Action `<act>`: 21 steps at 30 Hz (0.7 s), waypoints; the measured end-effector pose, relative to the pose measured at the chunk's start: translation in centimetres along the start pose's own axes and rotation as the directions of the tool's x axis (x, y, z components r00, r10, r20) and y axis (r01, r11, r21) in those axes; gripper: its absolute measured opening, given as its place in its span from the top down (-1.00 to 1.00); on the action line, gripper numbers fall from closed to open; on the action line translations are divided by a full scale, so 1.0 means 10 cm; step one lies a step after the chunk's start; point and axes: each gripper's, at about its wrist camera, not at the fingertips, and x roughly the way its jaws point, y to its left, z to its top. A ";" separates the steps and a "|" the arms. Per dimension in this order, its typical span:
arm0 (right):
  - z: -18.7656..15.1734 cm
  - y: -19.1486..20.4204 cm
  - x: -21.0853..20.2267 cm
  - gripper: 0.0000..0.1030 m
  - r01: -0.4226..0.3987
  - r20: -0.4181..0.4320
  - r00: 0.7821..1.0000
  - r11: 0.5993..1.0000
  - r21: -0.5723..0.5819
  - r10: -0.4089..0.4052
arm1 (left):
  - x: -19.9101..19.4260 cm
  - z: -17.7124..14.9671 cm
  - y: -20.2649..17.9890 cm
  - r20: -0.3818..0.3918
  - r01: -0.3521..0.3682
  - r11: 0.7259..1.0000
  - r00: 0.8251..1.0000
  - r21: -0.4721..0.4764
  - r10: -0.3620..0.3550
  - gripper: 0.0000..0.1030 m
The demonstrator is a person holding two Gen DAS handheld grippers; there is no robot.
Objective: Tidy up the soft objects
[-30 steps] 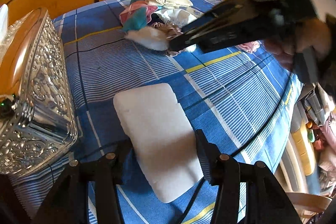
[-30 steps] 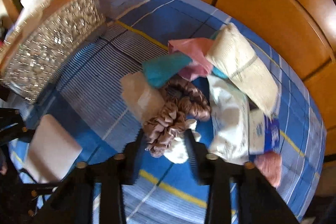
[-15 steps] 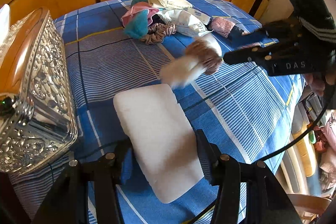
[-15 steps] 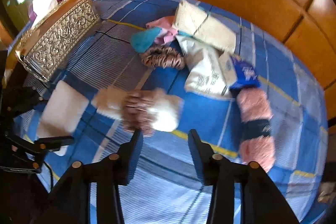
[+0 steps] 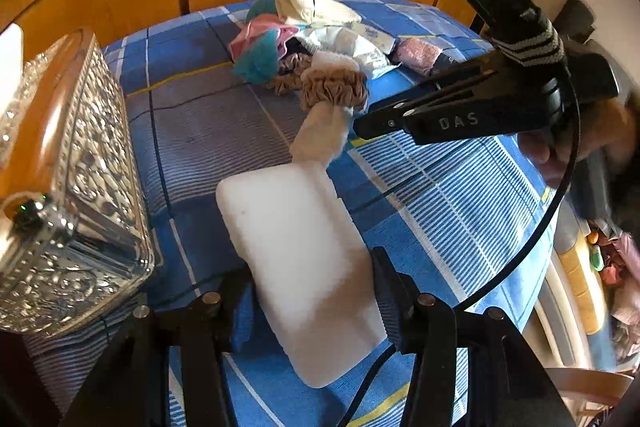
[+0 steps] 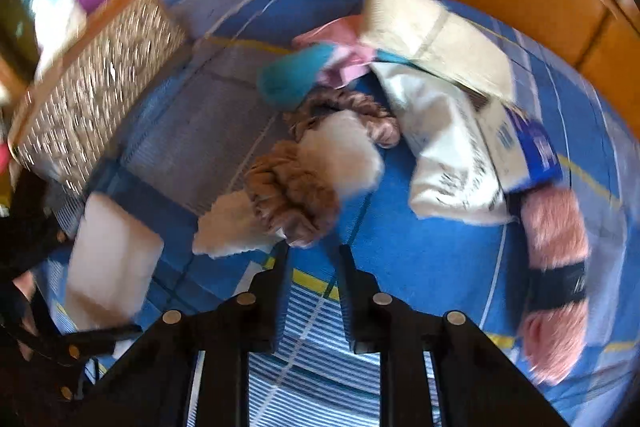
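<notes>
The white pad (image 5: 304, 267) lies between the left gripper's (image 5: 312, 279) apart jaws, for holding. The right gripper's (image 6: 312, 259) jaws stand apart beside the fluffy bundle (image 6: 292, 187).

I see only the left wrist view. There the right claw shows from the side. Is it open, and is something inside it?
Observer: In the right wrist view the right claw is open. Only the blue checked cloth shows in its gap.
Operator: Then where is the beige scrunchie?
Observer: The beige scrunchie is wrapped around a white fluffy piece. It sits just ahead of the claw, not inside it.
Operator: The claw hides part of a pink thing from me. What is it?
Observer: It is a pink fluffy roll with a black band around its middle.
</notes>
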 end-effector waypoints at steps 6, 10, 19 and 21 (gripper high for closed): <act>-0.24 -0.33 -0.13 0.04 -0.190 0.084 0.981 0.944 0.270 0.173 | -0.05 0.01 0.00 0.003 0.006 1.000 1.000 -0.015 -0.006 0.00; -0.27 -0.48 -0.10 -0.13 -0.266 0.186 0.961 0.864 0.427 0.204 | -0.18 0.04 -0.01 0.033 -0.011 1.000 0.999 -0.010 0.011 0.00; 0.01 -0.36 -0.02 0.43 -0.274 0.223 0.955 0.865 0.420 0.194 | -0.61 0.43 0.07 0.126 -0.002 0.999 0.992 -0.032 0.006 0.00; 0.00 -0.29 -0.05 0.44 -0.254 0.217 0.960 0.871 0.420 0.175 | -0.67 0.63 0.08 0.139 0.006 1.000 0.990 -0.023 -0.003 0.00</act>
